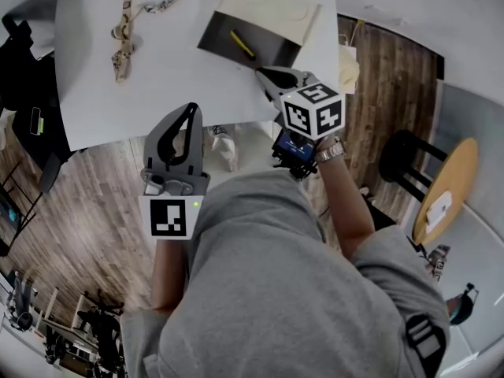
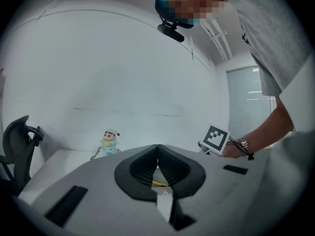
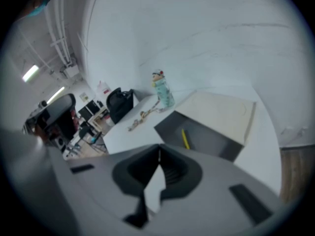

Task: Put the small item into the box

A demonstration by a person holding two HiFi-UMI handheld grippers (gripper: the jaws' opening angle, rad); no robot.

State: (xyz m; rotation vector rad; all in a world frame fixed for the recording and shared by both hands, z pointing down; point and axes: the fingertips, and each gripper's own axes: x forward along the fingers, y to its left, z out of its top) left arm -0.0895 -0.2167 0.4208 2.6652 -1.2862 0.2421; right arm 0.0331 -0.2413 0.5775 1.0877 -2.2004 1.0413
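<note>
Wht tbl (image 1: pixel 157 85): box (image 1: pixel 276 51), lanyard (image 1: pixel 122 57), toy (image 3: pixel 162 90).

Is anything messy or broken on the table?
Nothing looks broken or spilled. The yellow stick lies slanted inside the open box, and the toy's strap lies in loose bends on the white table.

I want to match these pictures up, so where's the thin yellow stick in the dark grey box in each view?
Head view: thin yellow stick, top centre, inside the dark grey box.
Left gripper view: just a yellow sliver below the shut jaws, probably it.
Right gripper view: stick at centre, inside the box.
Shared landmark: pale green cartoon figurine, in both gripper views.
</note>
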